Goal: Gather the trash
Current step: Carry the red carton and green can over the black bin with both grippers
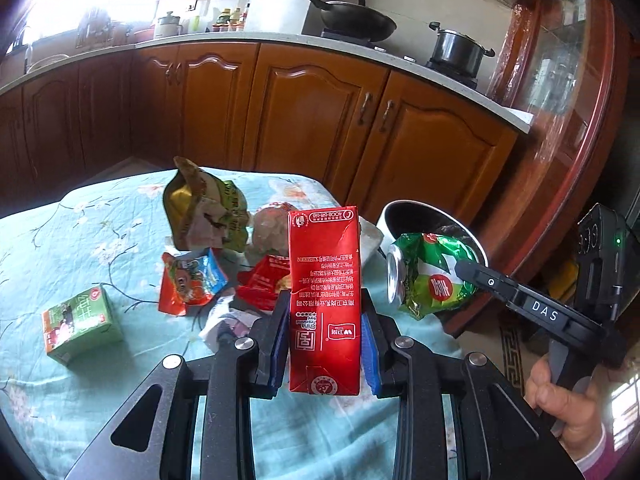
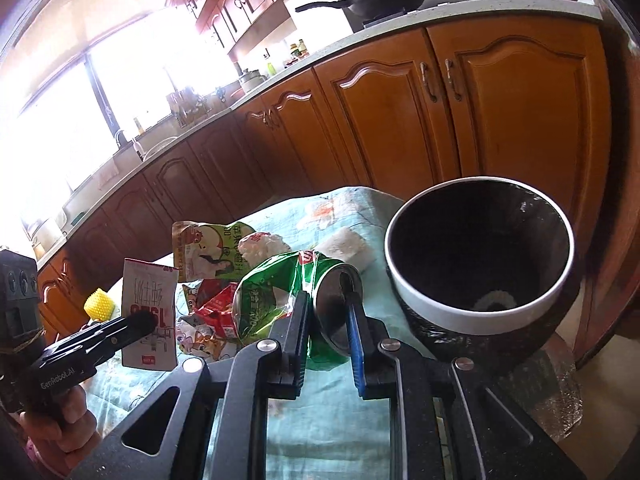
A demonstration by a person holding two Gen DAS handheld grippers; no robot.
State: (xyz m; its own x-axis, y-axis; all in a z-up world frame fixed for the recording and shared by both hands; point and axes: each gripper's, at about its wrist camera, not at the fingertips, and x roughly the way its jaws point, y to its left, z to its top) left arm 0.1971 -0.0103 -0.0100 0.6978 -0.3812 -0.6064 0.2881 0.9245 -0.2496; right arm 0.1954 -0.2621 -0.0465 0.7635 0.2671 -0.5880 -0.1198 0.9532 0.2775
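Left hand-held gripper [image 1: 325, 344] is clamped on an upright red carton [image 1: 324, 304]. Right hand-held gripper [image 2: 329, 344] is clamped on a crushed green can [image 2: 296, 300] beside the bin [image 2: 480, 312] at the worktop [image 1: 100, 392] edge. Only the left view shows a green box [image 1: 80, 324].

Both wrist cameras look down along their jaws, close over the desk [image 1: 100, 392]. Each faces the kitchen cabinets [image 2: 400, 112]; both share the bin [image 2: 480, 312].
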